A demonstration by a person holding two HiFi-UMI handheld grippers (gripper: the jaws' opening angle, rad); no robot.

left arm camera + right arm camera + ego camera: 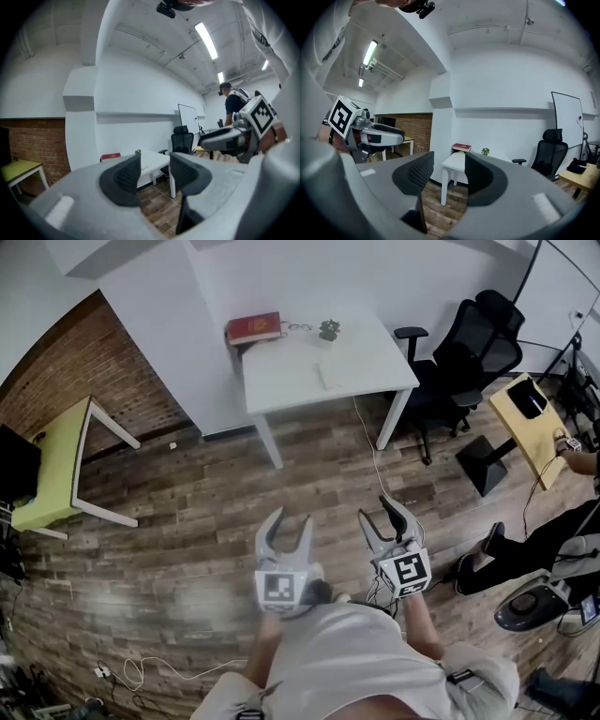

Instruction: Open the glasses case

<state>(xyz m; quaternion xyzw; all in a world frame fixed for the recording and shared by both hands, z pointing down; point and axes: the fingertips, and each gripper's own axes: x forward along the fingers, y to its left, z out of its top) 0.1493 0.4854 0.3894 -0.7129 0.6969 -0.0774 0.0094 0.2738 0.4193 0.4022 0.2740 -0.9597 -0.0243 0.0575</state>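
Room: white table (291, 371) far ahead, glasses case not discernible | left gripper (292, 521): jaws apart, empty | right gripper (380, 517): jaws apart, empty, equally distant

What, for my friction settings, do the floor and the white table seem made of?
The floor looks like matte wood or wood-look laminate: brown planks with grain and seams. The white table looks like smooth painted or laminated board, uniformly white with a faint sheen; its core is not visible.
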